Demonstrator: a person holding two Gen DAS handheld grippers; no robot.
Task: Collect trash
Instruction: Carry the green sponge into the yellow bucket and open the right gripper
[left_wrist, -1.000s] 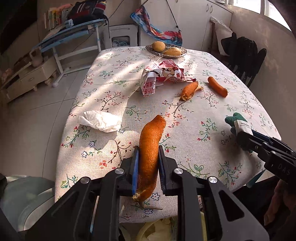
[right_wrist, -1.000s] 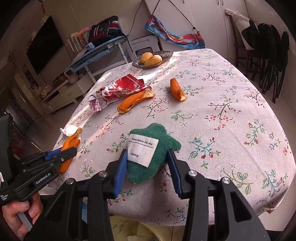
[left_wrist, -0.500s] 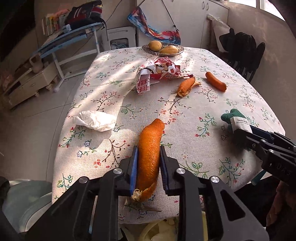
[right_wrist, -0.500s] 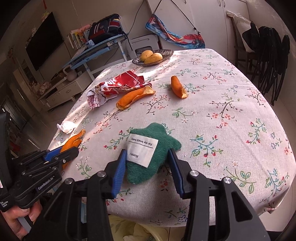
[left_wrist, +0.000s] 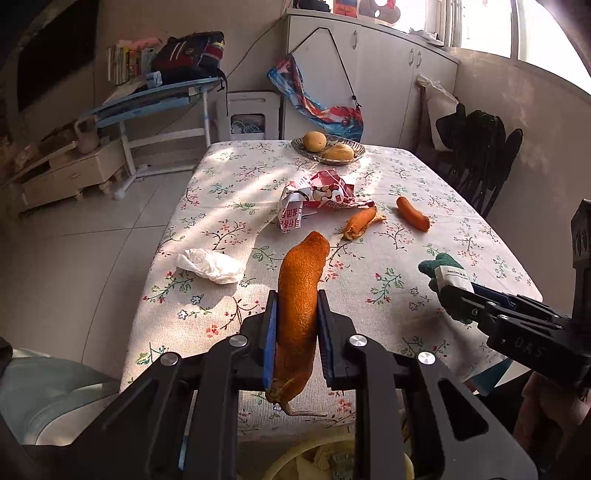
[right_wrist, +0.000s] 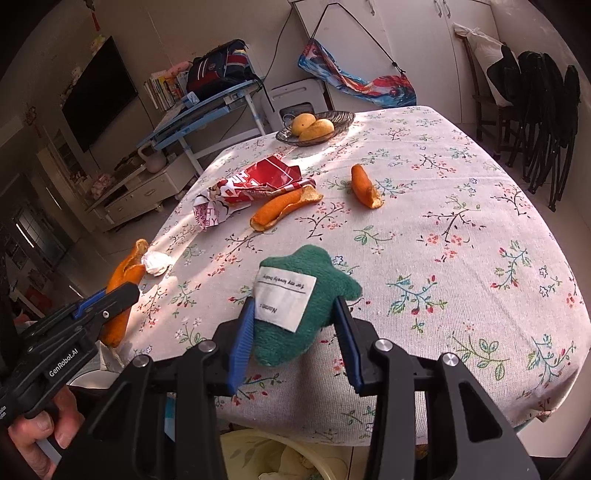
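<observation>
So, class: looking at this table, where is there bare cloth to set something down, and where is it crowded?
Free: the wide right side of the tablecloth, past the short orange peel, and the near right corner beyond the green cloth. Crowded: the left middle, where the red wrapper, long orange peel and crumpled tissue cluster, and the fruit bowl at the far edge.

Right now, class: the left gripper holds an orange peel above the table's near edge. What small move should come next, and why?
Probably lower the left gripper and release the orange peel into the yellow bin showing just below the table edge.
</observation>
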